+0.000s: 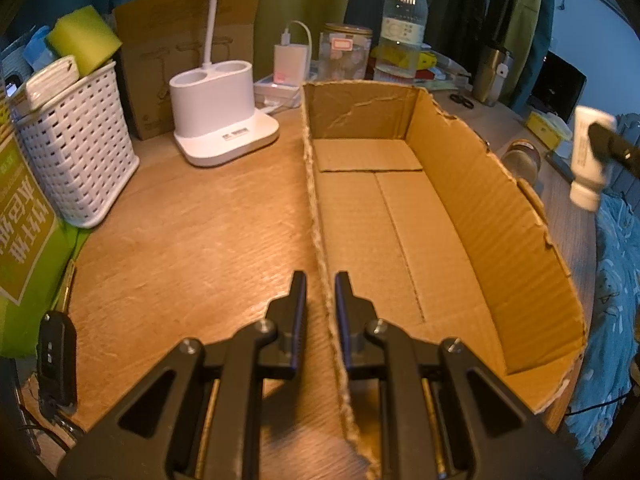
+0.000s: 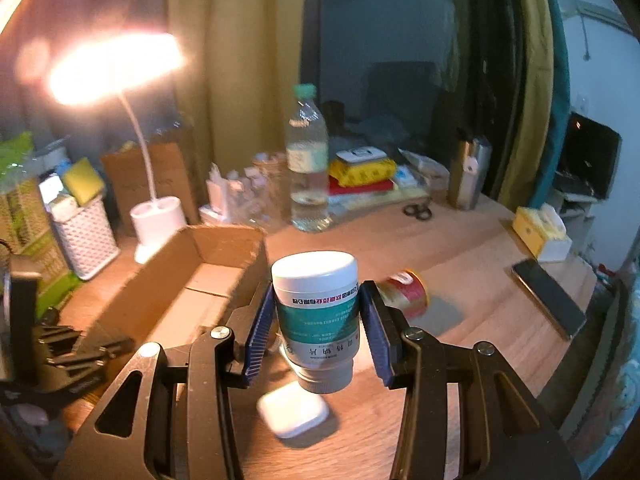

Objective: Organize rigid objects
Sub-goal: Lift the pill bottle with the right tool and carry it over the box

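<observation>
An empty open cardboard box (image 1: pixel 400 216) lies on the wooden desk; it also shows in the right wrist view (image 2: pixel 188 280). My left gripper (image 1: pixel 320 292) straddles the box's near left wall, its jaws narrowly apart around the cardboard edge. My right gripper (image 2: pixel 316 320) is shut on a white pill bottle with a teal label (image 2: pixel 316 312), held upside down above the desk to the right of the box; the bottle also shows in the left wrist view (image 1: pixel 590 156). A red-labelled jar (image 2: pixel 406 292) lies on its side on the desk. A white earbud case (image 2: pixel 292 410) lies below the bottle.
A white lamp base (image 1: pixel 224 116), a white basket (image 1: pixel 76 148), a water bottle (image 1: pixel 402 24), a glass jar (image 1: pixel 346 54) and a power bank (image 1: pixel 290 62) stand behind the box. A phone (image 2: pixel 548 304), scissors (image 2: pixel 418 210), a steel flask (image 2: pixel 468 174) and a tissue box (image 2: pixel 542 232) are to the right.
</observation>
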`<state>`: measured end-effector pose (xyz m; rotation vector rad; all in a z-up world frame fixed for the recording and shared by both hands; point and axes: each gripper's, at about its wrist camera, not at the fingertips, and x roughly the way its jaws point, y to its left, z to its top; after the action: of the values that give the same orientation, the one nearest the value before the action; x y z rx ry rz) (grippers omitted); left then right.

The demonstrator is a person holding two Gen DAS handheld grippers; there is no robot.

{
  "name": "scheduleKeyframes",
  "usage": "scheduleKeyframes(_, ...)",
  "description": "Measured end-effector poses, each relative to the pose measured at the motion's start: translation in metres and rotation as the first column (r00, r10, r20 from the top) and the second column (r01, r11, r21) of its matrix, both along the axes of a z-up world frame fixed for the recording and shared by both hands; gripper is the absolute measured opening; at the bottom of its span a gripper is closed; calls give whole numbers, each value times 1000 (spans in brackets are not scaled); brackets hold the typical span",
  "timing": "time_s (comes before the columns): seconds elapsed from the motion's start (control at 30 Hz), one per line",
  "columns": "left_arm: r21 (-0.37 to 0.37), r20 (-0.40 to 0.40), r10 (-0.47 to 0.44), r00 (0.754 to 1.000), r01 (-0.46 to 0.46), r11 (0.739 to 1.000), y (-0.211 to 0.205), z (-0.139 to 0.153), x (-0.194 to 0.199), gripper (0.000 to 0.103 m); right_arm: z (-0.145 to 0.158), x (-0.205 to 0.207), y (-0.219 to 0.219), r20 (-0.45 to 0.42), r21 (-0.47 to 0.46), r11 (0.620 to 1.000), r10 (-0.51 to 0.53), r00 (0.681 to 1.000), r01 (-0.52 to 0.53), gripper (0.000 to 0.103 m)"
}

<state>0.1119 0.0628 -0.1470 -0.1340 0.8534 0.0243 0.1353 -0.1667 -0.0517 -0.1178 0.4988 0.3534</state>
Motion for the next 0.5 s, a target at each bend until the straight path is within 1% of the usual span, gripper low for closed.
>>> scheduleKeyframes(0.13,-1,1,0,1000,0,1000,0,0,0,15,10,-12,9,16,14,999,49,999,-50,46)
scheduleKeyframes(0.3,-2,0,-1,1000,1,1000,0,0,0,15,17,-23,19,22,52,988,143,989,-144,46)
scheduleKeyframes(0.5,2,5,3,1000,-3,1000,0,3,-1,15,17,-36,37,-9,85,962,262,965,-260,46)
